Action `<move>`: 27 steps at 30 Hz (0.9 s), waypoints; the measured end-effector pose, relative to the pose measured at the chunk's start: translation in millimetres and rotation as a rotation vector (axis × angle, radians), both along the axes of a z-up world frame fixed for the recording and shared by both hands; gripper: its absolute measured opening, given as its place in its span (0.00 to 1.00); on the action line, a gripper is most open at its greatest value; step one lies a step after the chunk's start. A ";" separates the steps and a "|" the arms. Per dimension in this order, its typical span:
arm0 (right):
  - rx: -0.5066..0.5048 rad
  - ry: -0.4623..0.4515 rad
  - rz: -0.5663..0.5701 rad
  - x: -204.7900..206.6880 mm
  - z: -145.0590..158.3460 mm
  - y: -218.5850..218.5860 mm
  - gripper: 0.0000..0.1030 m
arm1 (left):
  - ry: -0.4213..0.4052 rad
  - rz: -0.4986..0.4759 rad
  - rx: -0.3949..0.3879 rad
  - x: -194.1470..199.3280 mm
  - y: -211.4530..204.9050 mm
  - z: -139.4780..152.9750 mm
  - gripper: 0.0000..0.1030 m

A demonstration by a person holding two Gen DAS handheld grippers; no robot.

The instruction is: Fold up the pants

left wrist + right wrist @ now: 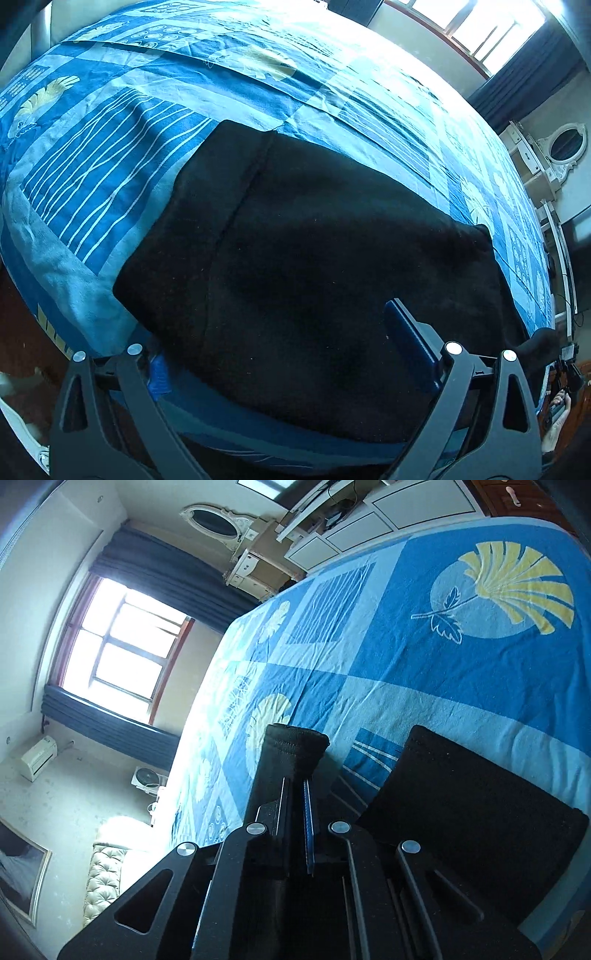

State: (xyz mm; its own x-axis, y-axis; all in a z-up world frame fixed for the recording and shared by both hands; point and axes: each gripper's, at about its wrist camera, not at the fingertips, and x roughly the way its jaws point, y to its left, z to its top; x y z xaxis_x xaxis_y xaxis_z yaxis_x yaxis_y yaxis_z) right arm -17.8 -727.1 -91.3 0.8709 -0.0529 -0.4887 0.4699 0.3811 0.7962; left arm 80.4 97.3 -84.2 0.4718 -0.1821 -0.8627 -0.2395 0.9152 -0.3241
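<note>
Black pants (pixel 314 266) lie folded flat on the blue patterned bedspread (pixel 110 155). My left gripper (pixel 280 343) hovers over their near edge with jaws wide apart; the right finger (pixel 410 347) rests over the cloth, the left finger is mostly hidden behind the fabric's edge. In the right wrist view my right gripper (pixel 297 786) is shut on a hemmed end of the pants (pixel 295 753) and holds it up off the bed. The rest of the pants (pixel 469 812) lies on the bed to the right.
The bedspread (pixel 424 664) covers a wide bed. A window (pixel 122 650) with dark curtains, a white dresser with oval mirror (pixel 218 524) and white cabinets (pixel 369 524) stand beyond the bed. A tufted bench (pixel 103 878) stands by the bedside.
</note>
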 end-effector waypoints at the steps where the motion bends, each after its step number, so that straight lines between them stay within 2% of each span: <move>1: -0.014 -0.005 -0.012 -15.7 5.2 1.7 0.05 | 0.000 0.002 -0.007 -0.4 1.0 0.3 0.94; 4: -0.017 0.005 -0.053 -59.2 4.9 3.4 0.04 | -0.006 0.004 -0.014 -2.1 1.2 1.0 0.94; 7: 0.009 0.065 -0.080 -92.8 -17.4 5.9 0.04 | -0.011 -0.004 -0.004 -4.3 -0.9 0.7 0.94; 11: 0.081 0.139 -0.096 -109.2 -61.9 1.7 0.04 | -0.014 -0.017 0.018 -5.0 -4.6 0.6 0.94; 13: 0.092 0.133 -0.062 -106.1 -73.4 -0.6 0.04 | -0.013 -0.018 0.021 -4.4 -4.8 0.6 0.94; 14: 0.095 0.129 -0.055 -107.8 -72.9 -2.6 0.05 | -0.013 -0.016 0.017 -4.6 -4.7 0.6 0.94; 16: 0.090 0.144 -0.052 -112.2 -62.9 -6.9 0.12 | -0.016 -0.013 0.006 -5.0 -3.5 0.5 0.94; 20: -0.100 0.232 -0.047 -109.5 -22.7 -16.9 0.23 | -0.014 -0.019 0.009 -4.6 -3.8 0.0 0.94; 23: -0.199 0.247 0.047 -72.9 -2.3 -26.5 0.29 | -0.006 -0.013 0.016 -3.0 -4.6 -0.5 0.94; 27: -0.280 0.245 0.195 -6.6 6.1 -39.5 0.31 | -0.005 0.006 0.016 -2.9 -4.5 0.1 0.94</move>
